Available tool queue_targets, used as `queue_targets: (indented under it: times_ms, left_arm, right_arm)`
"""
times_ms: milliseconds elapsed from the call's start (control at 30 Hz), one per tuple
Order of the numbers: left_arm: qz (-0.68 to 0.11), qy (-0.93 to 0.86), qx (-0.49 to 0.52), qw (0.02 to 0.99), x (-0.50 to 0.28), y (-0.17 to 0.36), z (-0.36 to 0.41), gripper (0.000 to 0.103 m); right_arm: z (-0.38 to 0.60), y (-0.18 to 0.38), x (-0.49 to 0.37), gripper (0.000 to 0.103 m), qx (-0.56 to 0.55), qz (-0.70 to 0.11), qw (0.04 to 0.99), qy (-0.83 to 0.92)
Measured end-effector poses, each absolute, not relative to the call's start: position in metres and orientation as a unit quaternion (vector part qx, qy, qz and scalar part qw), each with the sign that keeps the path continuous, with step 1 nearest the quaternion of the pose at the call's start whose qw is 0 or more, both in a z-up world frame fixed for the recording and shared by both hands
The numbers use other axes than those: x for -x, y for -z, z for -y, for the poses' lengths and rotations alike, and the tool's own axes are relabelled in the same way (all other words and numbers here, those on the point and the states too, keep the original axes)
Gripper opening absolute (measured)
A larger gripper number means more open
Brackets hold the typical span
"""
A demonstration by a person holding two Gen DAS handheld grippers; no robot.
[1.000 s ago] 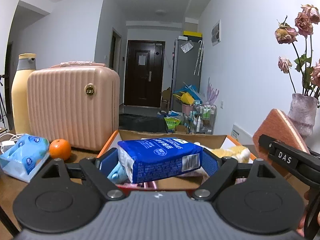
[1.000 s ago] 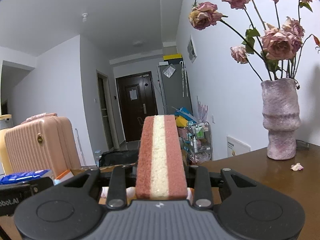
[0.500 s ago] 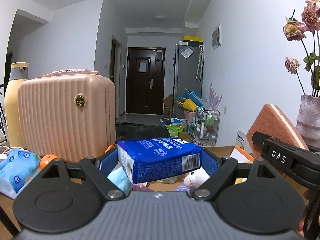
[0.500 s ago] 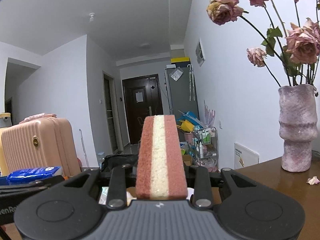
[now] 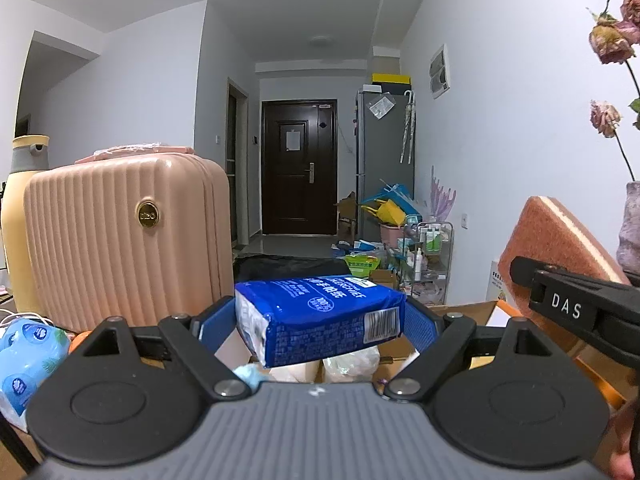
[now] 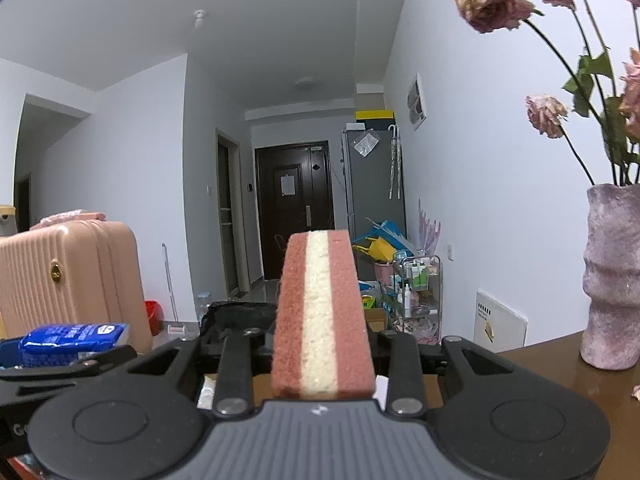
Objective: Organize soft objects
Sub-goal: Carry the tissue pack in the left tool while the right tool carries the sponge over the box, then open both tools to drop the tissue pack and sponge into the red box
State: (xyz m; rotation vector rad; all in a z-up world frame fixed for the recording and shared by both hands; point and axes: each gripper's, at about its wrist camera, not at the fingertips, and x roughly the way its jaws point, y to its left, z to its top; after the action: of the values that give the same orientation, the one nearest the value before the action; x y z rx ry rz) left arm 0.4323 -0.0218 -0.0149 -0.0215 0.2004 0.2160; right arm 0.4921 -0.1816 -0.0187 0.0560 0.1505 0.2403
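My left gripper is shut on a blue tissue pack, its blue pads pressing both ends. The pack hangs over an open cardboard box that holds pale soft items. The same blue tissue pack shows at the far left of the right wrist view. My right gripper is shut on a red-brown sponge with a cream middle layer, held on edge. From the left wrist view that sponge sits up at the right, above the box's right side.
A pink ribbed suitcase stands left of the box, a yellow bottle behind it. A light blue tissue bundle lies at the left. A purple vase with dried roses stands on the brown table at the right.
Both grippers have moved forward over the box with their loads; the suitcase and vase have slid outward and the box interior has dropped lower in view. Neither grip has changed.
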Motion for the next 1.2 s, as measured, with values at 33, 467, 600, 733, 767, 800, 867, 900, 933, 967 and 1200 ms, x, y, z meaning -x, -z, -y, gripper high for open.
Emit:
queue_targets:
  times_ms: [33,467,600,733,767,800,867,900,933,967,1200]
  left_arm:
    - [-0.100,-0.109,0.011,0.989,-0.435,0.015,0.021,0.088]
    - [-0.115,-0.125,-0.001,0.986,-0.448,0.024,0.019,0.091]
    - [-0.111,-0.132,0.001,0.985,-0.448,0.024,0.016,0.103]
    - [-0.112,-0.136,0.007,0.984,-0.447,0.024,0.013,0.103]
    - [-0.114,-0.138,0.008,0.984,-0.447,0.025,0.013,0.103]
    - [-0.115,-0.139,0.008,0.984,-0.447,0.026,0.012,0.103]
    - [-0.115,-0.142,0.009,0.983,-0.449,0.024,0.011,0.103]
    - [-0.113,-0.143,0.011,0.983,-0.448,0.024,0.010,0.103]
    - [-0.111,-0.144,0.014,0.983,-0.448,0.023,0.009,0.103]
    - [-0.110,-0.145,0.016,0.983,-0.448,0.023,0.009,0.103]
    - [-0.112,-0.146,0.025,0.983,-0.446,0.021,0.005,0.103]
  right_arm:
    - [0.181,0.017,-0.495,0.031,-0.027,-0.076,0.990,-0.120]
    - [0.176,0.014,-0.533,0.034,-0.006,-0.150,0.979,-0.138]
    - [0.177,0.018,-0.534,0.070,-0.004,-0.161,0.979,-0.129]
    - [0.182,0.018,-0.530,0.093,-0.021,-0.157,0.980,-0.119]
    - [0.183,0.018,-0.529,0.096,-0.025,-0.156,0.981,-0.116]
    - [0.185,0.018,-0.529,0.101,-0.028,-0.155,0.981,-0.115]
    - [0.187,0.019,-0.525,0.103,-0.032,-0.149,0.982,-0.110]
    - [0.189,0.019,-0.524,0.103,-0.032,-0.147,0.982,-0.110]
    - [0.190,0.019,-0.522,0.103,-0.033,-0.147,0.982,-0.110]
    - [0.191,0.019,-0.521,0.103,-0.035,-0.145,0.983,-0.111]
    - [0.197,0.017,-0.503,0.103,-0.041,-0.122,0.985,-0.116]
